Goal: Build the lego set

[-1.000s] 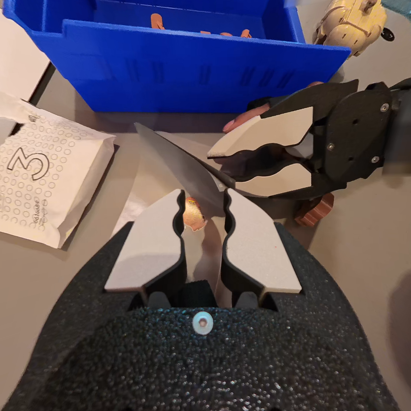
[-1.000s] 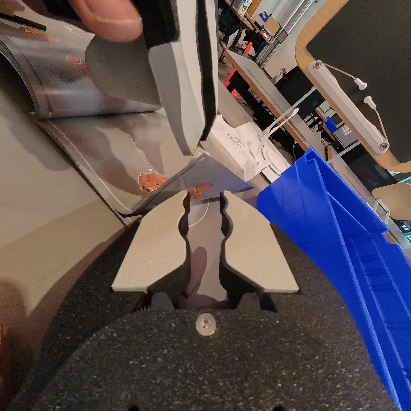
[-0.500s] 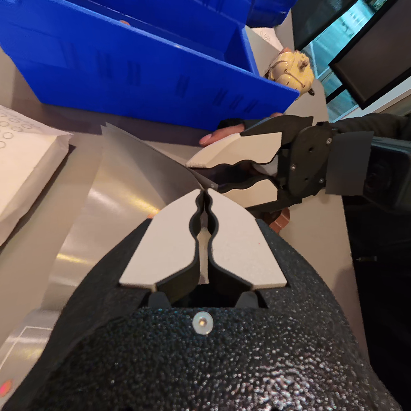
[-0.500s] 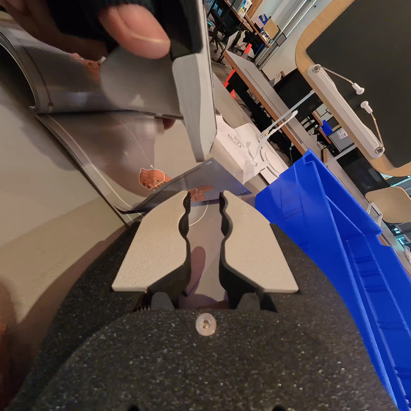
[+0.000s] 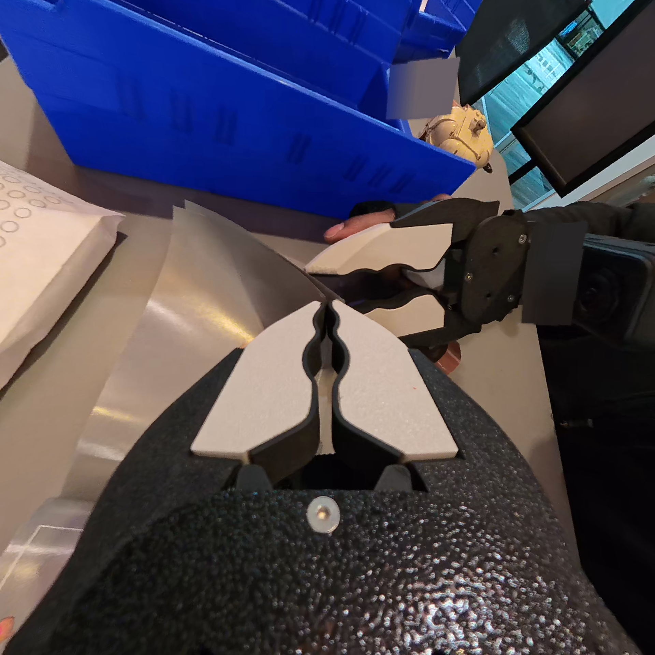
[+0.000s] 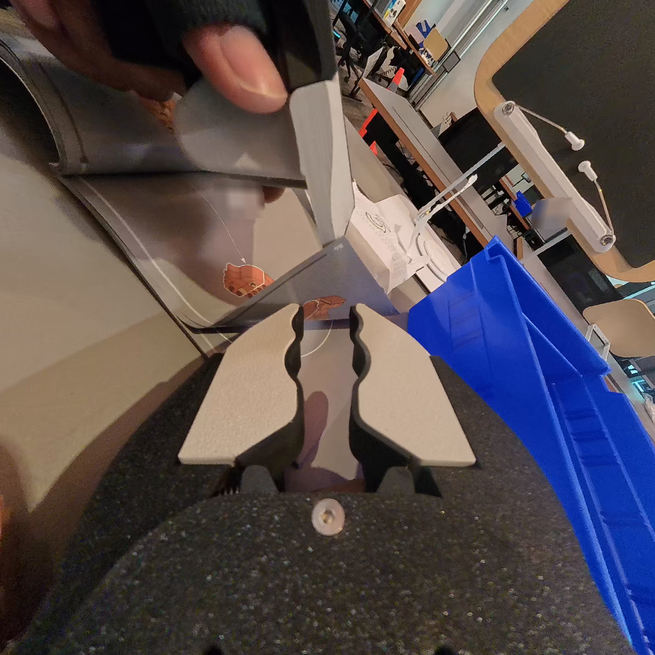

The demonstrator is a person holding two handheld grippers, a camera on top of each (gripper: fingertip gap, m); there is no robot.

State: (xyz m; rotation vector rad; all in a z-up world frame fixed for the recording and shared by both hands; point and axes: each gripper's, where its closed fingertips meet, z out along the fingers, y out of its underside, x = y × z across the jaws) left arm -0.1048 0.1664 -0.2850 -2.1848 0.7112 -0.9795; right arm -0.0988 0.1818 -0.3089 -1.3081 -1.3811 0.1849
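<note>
- The left gripper [image 5: 326, 307] is closed on the edge of a glossy grey page [image 5: 227, 280] of an open booklet; both pads press the sheet at their tips, and the page curves up from the surface [image 5: 496, 397] into the grip.
- The booklet [image 6: 184, 227] lies open on the surface just in front of a blue bin [image 5: 227, 117], its lower page [image 6: 212, 255] flat and printed with small brown brick drawings [image 6: 244, 280].
- In the right wrist view the lifted page bends over from the spine, with a person's thumb [image 6: 237, 67] resting on it beside the left gripper's finger [image 6: 322, 156].
- The right gripper [image 6: 326, 312] stands partly open, its pads apart and pressing on nothing. In the left wrist view one of its fingers lies above a raised sheet and the other below, with the sheet running into the gap.
- A bare fingertip [image 5: 340, 230] shows just behind the right gripper's upper finger [image 5: 382, 248].
- A small brown piece [image 5: 448, 358] lies on the surface under the right gripper.
- A white paper bag [image 5: 46, 255] printed with circles rests to the left of the booklet.
- A cream-coloured brick model [image 5: 457, 136] sits past the far corner of the blue bin.
- A second blue bin [image 5: 354, 46] stands behind the first.
</note>
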